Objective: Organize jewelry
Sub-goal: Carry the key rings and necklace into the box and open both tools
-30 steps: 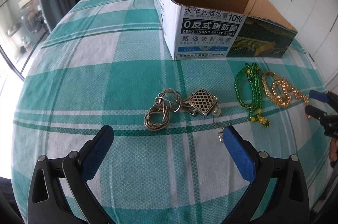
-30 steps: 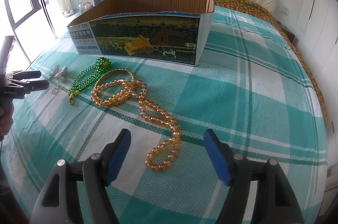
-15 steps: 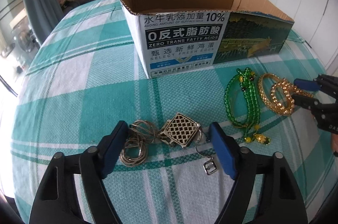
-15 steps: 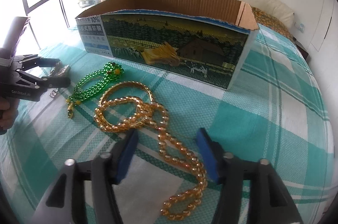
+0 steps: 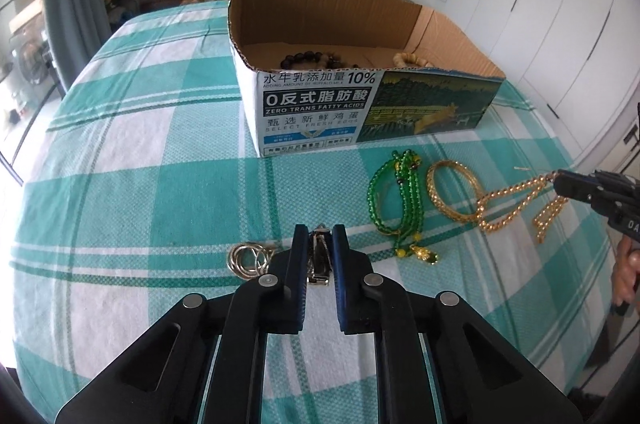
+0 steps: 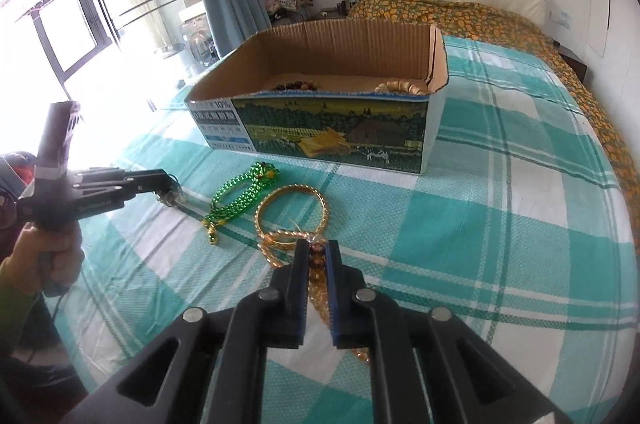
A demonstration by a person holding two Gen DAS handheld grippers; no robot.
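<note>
My left gripper (image 5: 320, 230) is shut on the silver pendant necklace (image 5: 319, 256); its silver rings (image 5: 248, 258) trail on the cloth to the left. My right gripper (image 6: 317, 246) is shut on the amber bead necklace (image 6: 318, 276), which hangs from the same gripper (image 5: 560, 180) in the left wrist view. A green bead necklace (image 5: 394, 202) and a gold bangle (image 5: 452, 192) lie between the two grippers. The open cardboard box (image 5: 360, 116) stands behind them, with a dark bead bracelet (image 5: 308, 58) and a pale bead bracelet (image 5: 412, 60) inside.
Everything lies on a bed with a teal and white checked cloth (image 5: 140, 184). An orange patterned quilt (image 6: 460, 12) and a headboard are at the far end. White wardrobe doors (image 5: 540, 4) stand on the right, a curtain and window (image 6: 80, 16) on the left.
Both grippers have closed, the left on the silver pendant necklace and the right on the amber bead necklace. Both have risen, and the amber strand is pulled away from the bangle.
</note>
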